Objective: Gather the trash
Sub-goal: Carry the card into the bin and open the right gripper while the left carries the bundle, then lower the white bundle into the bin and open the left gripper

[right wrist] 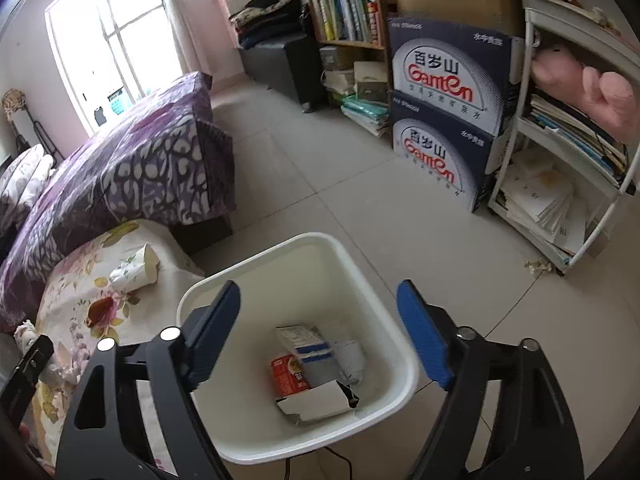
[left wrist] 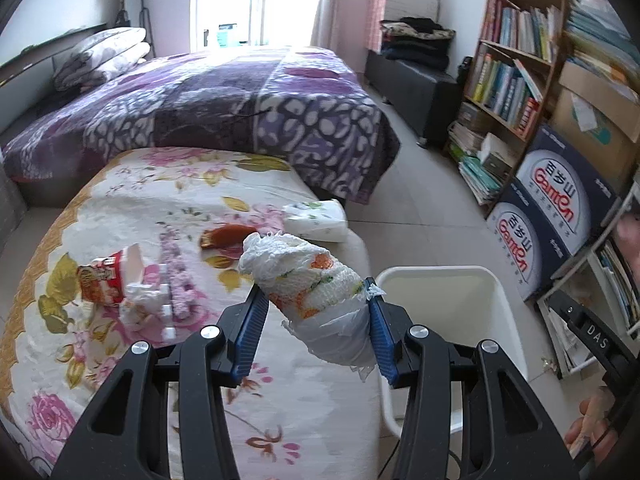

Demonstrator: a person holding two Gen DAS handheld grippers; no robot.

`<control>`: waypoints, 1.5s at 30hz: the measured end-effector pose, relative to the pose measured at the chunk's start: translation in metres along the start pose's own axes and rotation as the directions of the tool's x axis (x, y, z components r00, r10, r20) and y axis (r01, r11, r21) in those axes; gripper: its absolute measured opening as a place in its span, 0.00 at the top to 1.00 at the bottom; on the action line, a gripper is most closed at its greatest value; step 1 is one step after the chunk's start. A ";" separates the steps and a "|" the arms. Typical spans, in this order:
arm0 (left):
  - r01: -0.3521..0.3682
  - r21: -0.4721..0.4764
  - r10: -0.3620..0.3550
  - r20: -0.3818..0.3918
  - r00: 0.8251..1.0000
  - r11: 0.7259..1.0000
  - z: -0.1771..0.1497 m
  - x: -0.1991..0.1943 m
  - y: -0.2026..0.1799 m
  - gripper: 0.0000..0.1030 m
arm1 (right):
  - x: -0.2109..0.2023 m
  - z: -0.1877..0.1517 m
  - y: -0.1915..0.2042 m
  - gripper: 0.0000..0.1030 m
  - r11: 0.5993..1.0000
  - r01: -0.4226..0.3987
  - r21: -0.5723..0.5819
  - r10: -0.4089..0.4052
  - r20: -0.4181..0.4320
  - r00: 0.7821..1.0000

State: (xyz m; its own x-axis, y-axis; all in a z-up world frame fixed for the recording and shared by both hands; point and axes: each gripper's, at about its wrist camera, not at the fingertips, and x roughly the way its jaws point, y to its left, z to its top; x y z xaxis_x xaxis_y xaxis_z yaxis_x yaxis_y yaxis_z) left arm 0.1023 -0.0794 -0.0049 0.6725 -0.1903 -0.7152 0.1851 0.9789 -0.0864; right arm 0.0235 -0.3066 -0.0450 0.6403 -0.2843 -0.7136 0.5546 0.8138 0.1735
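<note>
Trash is partly collected already. Nearest to me, the right gripper [right wrist: 318, 336] hangs over the white bin [right wrist: 200, 292] with its blue pads spread wide and nothing between them. Down in the bin lie a red packet [right wrist: 286, 374], a pale carton with blue bands [right wrist: 306, 346] and a flattened white box [right wrist: 316, 402], so I judge that several pieces are done.

The left gripper [left wrist: 316, 324] is clamped on a crumpled bundle [left wrist: 316, 284], a roll of white netting and plastic with orange and green print showing through, its torn edges sticking out past the pads. It is held in the air above the edge of the flowered sofa cover [left wrist: 120, 200], just beside the bin's rim and not yet over the opening. I take its drop into the bin to be the step in hand.

Farther out on the cover more remains: a red and white snack wrapper [left wrist: 102, 282] with crumpled white paper [left wrist: 140, 300] against it, a pink fuzzy strip [left wrist: 176, 276] just beside them, an orange-brown wrapper [left wrist: 226, 236] beyond, and a white tissue pack with green print [left wrist: 316, 220] near the cover's far edge. Whether the strip and the tissue pack count as trash I cannot tell. I would say the job is around the middle, with the loose wrappers on the cover left to fetch.
</note>
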 end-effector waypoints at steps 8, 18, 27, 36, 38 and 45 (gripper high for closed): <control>0.063 0.051 -0.062 -0.026 0.998 0.997 -0.004 0.010 -0.034 0.54 | -0.009 0.005 -0.023 0.10 0.999 0.022 0.036 -0.024 0.031 0.999; 0.185 0.050 -0.179 -0.107 0.978 0.982 -0.011 0.028 -0.076 0.53 | -0.013 0.008 -0.050 0.08 0.995 0.027 0.095 -0.030 0.025 0.999; 0.381 -0.030 -0.379 -0.203 0.903 0.924 -0.018 0.044 -0.096 0.42 | -0.015 0.013 -0.075 0.08 0.982 0.020 0.190 -0.024 0.020 0.999; 0.338 -0.029 -0.338 -0.182 0.923 0.941 -0.012 0.040 -0.084 0.37 | -0.013 0.011 -0.060 0.08 0.987 0.024 0.157 -0.028 0.019 0.999; 0.303 -0.002 -0.299 -0.170 0.939 0.953 -0.012 0.037 -0.079 0.34 | -0.012 0.010 -0.055 0.08 0.990 0.023 0.142 -0.025 0.016 1.000; 0.190 0.046 -0.181 -0.160 0.970 0.981 -0.013 0.039 -0.049 0.32 | -0.007 0.005 -0.030 0.08 0.995 -0.002 0.103 0.004 -0.016 1.000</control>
State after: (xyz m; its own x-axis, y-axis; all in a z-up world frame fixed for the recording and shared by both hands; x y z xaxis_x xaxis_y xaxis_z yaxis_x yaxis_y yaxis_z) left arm 0.1099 -0.1339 -0.0372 0.5042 -0.3495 -0.7897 0.3424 0.9204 -0.1887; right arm 0.0053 -0.3319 -0.0421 0.6341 -0.2728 -0.7236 0.6049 0.7579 0.2443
